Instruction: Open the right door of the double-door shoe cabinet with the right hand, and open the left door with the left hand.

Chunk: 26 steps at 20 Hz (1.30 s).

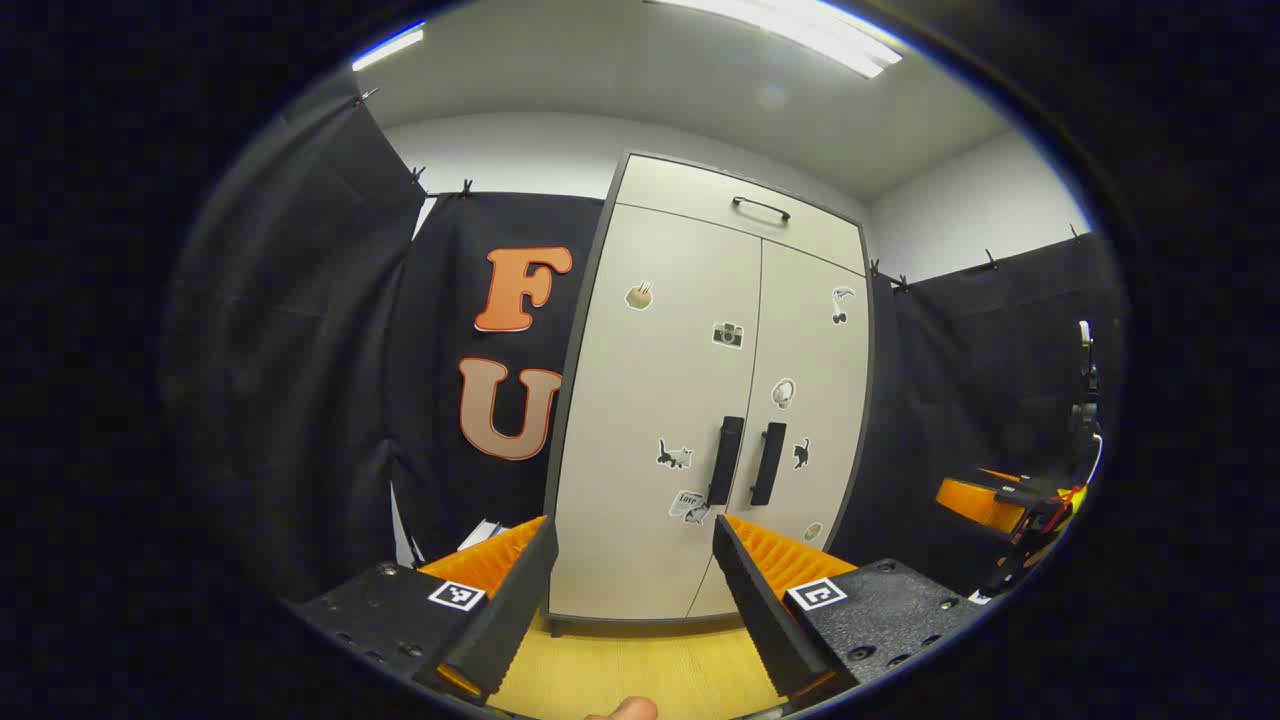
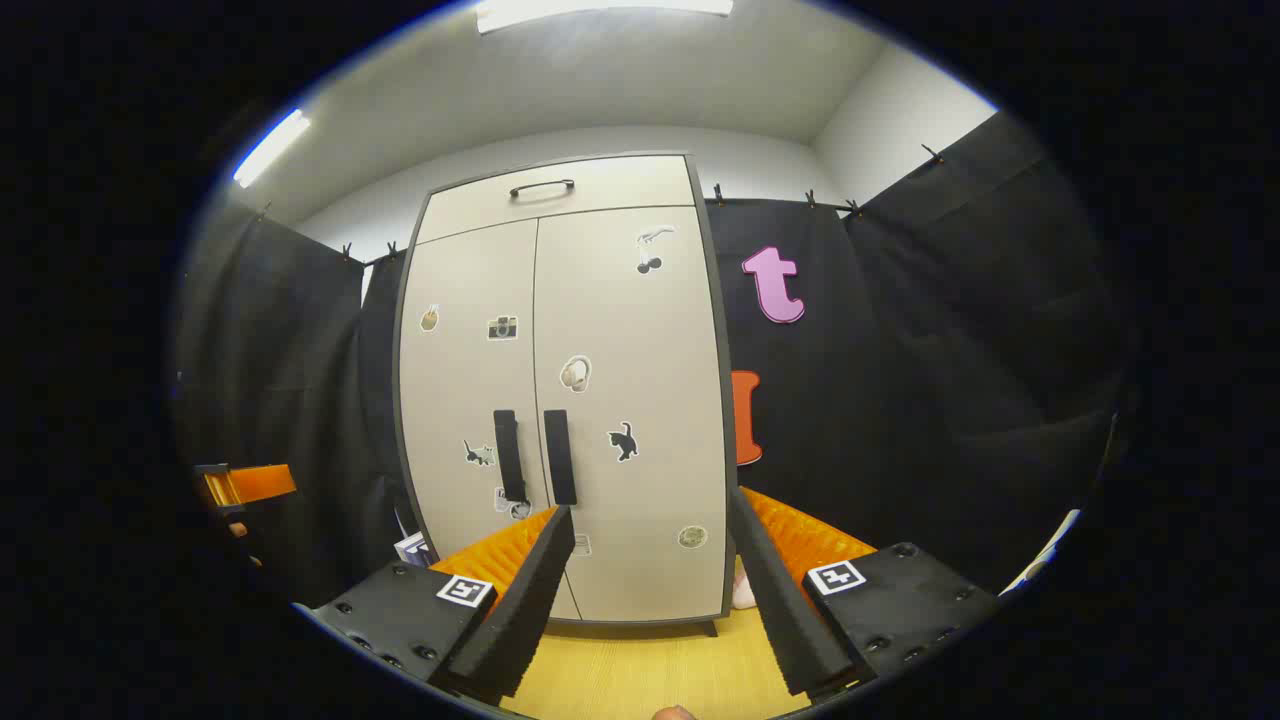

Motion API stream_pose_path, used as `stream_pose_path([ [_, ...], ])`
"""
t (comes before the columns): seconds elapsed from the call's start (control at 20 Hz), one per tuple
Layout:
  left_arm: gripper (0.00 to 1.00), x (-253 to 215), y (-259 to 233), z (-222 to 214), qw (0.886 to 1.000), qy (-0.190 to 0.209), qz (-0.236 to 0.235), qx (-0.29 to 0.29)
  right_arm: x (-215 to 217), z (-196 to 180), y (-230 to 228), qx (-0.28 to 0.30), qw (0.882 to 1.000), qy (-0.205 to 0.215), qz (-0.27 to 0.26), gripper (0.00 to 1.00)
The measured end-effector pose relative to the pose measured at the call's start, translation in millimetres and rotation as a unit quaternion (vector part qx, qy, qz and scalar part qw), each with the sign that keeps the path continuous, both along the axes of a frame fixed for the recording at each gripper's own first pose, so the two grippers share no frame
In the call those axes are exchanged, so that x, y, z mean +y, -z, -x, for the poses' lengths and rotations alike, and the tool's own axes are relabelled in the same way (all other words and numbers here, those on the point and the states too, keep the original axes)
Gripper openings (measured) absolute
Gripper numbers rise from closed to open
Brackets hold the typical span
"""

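the cabinet [image 1: 700, 400] stands ahead on the yellow floor [image 1: 640, 670], both doors closed, with the left handle [image 1: 725, 460] and right handle [image 2: 560, 456] side by side at the centre seam. the left gripper [image 1: 635, 590] and right gripper [image 2: 650, 590] are well apart from it, jaws open and holding nothing.

Your left gripper [image 1: 635, 570] is held level, its two fingers spread wide with nothing between them, pointing at the cabinet [image 1: 650, 400] and well short of it. Your right gripper [image 2: 650, 565] matches it: fingers parted, empty, aimed at the cabinet from a distance. A fingertip [image 1: 622, 709] shows below the left gripper's fingers.
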State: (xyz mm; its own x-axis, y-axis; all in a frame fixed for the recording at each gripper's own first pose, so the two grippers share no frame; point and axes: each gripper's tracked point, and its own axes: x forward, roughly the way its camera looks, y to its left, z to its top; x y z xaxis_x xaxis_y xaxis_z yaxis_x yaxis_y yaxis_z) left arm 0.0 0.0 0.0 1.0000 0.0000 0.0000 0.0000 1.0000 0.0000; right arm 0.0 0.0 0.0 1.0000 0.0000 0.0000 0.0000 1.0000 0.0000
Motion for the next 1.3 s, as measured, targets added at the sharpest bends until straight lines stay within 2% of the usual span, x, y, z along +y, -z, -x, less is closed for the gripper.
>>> stream_pose_path([
  [0.2,0.94,-9,-10,3,1.0,0.001,0.001,-0.02,-2,0,-1,-0.002,1.0,0.006,0.009,0.92],
  [0.25,0.94,-7,-11,2,1.0,-0.002,-0.002,-0.022,0,-1,1,0.001,1.0,0.002,0.005,0.99],
  [0.35,0.94,-4,-15,2,0.999,-0.012,-0.016,-0.031,0,-1,3,0.006,1.0,0.001,-0.001,0.99],
  [0.4,0.94,-2,-15,3,0.999,-0.017,-0.023,-0.036,0,-1,4,0.006,1.0,0.0,-0.001,0.92],
  [0.45,0.94,-1,-17,3,0.999,-0.02,-0.027,-0.038,-1,-1,2,0.005,1.0,0.002,-0.001,0.92],
  [0.5,0.95,-2,-17,3,0.999,-0.018,-0.029,-0.037,-2,-1,1,0.004,1.0,0.006,0.001,0.99],
  [0.6,0.94,-2,-16,4,0.999,-0.017,-0.031,-0.033,-2,1,-1,0.0,1.0,0.01,0.008,0.98],
  [0.65,0.94,-2,-16,5,0.999,-0.017,-0.032,-0.031,-1,1,-2,-0.002,1.0,0.01,0.012,0.91],
  [0.7,0.94,-3,-15,5,0.999,-0.016,-0.033,-0.03,0,1,-2,-0.003,1.0,0.01,0.013,0.92],
  [0.75,0.95,-2,-14,4,0.999,-0.015,-0.032,-0.029,0,1,-2,-0.002,1.0,0.009,0.013,0.98],
  [0.95,0.94,0,-10,3,0.999,-0.014,-0.028,-0.024,5,0,7,0.015,1.0,-0.003,0.001,0.99],
  [1.3,0.94,-3,1,1,0.999,-0.001,-0.041,-0.011,13,-14,9,0.009,1.0,-0.007,-0.003,0.99],
])
